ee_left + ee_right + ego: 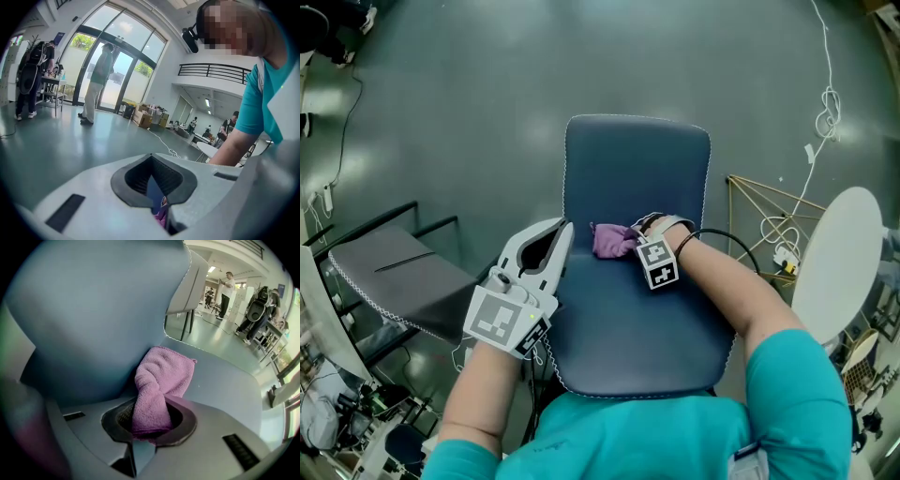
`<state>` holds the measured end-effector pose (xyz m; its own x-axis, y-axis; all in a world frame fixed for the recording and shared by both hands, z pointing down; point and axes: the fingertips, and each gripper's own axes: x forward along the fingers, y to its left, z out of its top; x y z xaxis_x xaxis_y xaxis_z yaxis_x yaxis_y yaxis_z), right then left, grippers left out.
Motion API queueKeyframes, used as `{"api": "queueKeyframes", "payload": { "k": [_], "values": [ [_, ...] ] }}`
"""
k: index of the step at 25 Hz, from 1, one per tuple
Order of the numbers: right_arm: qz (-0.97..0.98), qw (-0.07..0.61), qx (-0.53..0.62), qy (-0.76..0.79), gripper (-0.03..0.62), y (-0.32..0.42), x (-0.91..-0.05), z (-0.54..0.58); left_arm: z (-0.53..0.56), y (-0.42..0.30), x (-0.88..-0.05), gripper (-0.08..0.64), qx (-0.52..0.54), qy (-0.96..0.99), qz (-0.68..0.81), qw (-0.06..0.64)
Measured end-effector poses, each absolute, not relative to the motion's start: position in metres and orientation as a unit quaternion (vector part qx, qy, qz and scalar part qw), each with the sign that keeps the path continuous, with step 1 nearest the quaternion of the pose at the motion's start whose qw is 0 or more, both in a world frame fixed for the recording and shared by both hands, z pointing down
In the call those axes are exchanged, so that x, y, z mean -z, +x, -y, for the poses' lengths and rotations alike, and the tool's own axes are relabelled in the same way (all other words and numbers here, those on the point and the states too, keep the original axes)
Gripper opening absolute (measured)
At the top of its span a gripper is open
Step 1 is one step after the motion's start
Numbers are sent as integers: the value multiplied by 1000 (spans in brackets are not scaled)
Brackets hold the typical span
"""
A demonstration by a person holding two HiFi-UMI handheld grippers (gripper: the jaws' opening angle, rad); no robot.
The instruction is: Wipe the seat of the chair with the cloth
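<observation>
Wiping looks under way: right gripper (630, 241) pinches the purple cloth (609, 240) on the chair seat (628, 323) near the backrest (636, 169), left gripper (563, 231) pressed together, empty, by the seat's left edge; next probably needs dragging the cloth forward.

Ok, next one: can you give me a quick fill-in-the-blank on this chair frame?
1. The right gripper is shut on a ____ cloth.
2. On the chair, the cloth lies on the ____.
3. The left gripper is shut and holds ____.

Missing words: purple; seat; nothing.
</observation>
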<state>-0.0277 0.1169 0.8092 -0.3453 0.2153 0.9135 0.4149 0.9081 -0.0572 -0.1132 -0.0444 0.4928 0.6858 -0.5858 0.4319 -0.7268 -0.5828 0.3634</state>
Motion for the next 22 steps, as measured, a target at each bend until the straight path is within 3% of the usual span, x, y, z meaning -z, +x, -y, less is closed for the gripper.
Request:
{"api": "queueKeyframes", "payload": {
  "k": [22],
  "values": [
    [805, 550, 70, -210, 63, 37, -811, -126, 58, -61, -486, -9, -140, 892, 343, 258]
  ]
}}
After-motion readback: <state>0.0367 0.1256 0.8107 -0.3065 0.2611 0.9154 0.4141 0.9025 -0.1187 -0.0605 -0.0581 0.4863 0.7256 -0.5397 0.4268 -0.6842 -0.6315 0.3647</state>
